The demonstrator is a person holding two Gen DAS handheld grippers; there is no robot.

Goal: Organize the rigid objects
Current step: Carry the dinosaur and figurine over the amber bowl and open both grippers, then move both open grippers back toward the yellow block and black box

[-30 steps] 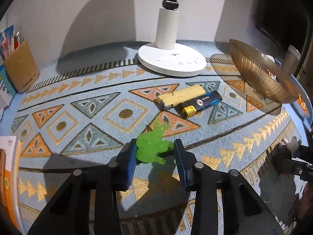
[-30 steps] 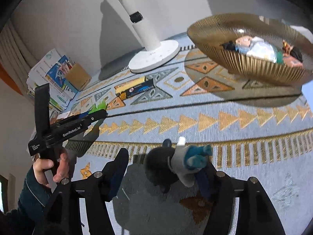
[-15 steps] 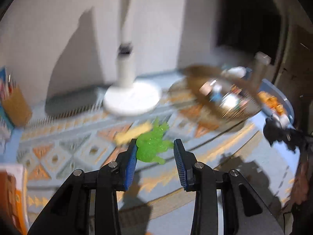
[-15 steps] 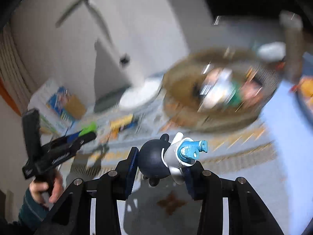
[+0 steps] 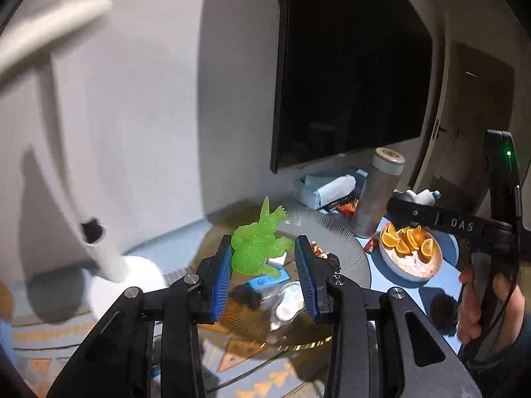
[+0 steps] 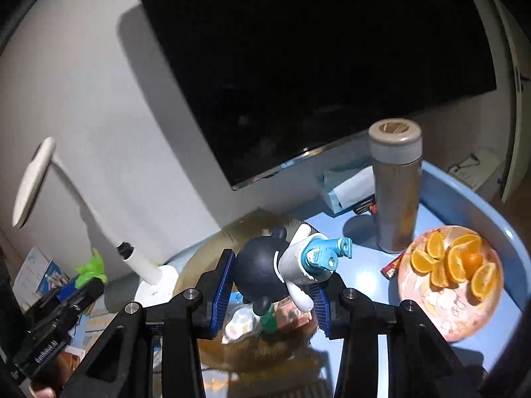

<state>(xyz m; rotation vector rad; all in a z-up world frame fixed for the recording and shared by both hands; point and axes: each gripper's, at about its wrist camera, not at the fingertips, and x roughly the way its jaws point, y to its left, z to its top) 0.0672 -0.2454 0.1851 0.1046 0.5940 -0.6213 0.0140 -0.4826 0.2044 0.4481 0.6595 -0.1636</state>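
My left gripper [image 5: 262,272] clamps a translucent green plastic figurine [image 5: 257,248]; my right gripper [image 6: 272,290] clamps a black-and-white round toy figure [image 6: 272,273]. Below both grippers sits a ribbed golden bowl [image 5: 345,248].

1. Left wrist view: white lamp [image 5: 99,252] motion-blurred, its head cut off at the left edge.
2. Gold bowl [image 5: 348,252] mostly hidden behind both grippers' fingers; contents blurred, can't identify.
3. Green figure [image 6: 91,267] in the right wrist view: only a sliver shows above the other gripper's body.
4. Hand [image 5: 481,301] on the right gripper's handle cut off at the frame edge.
5. Snack packets beside the flask [image 6: 395,189]: too small to read.
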